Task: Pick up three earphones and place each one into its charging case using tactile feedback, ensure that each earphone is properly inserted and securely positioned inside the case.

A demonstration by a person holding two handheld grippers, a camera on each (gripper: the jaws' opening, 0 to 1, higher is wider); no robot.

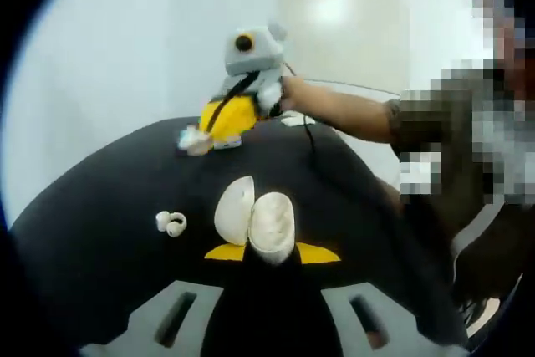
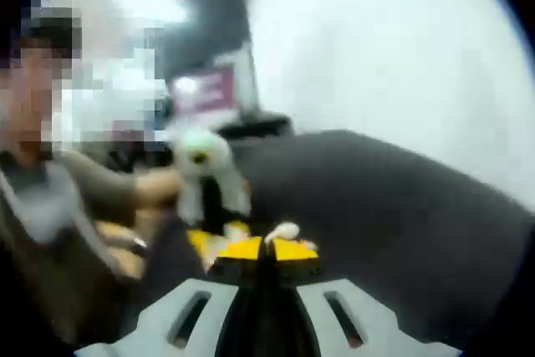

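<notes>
Left gripper view: an open white charging case (image 1: 255, 216) is being gripped by the left tongs (image 1: 272, 253) above the black bench (image 1: 92, 215). One white earphone (image 1: 171, 223) is lying left of the case, apart from it, with bare surface around it. Near the far bench edge, the right tongs (image 1: 201, 140) are being held by a hand (image 1: 294, 94). Right gripper view: a small white earphone (image 2: 282, 232) is being pinched at the closed tips of the right tongs (image 2: 266, 250); open bench is stretching rightward.
</notes>
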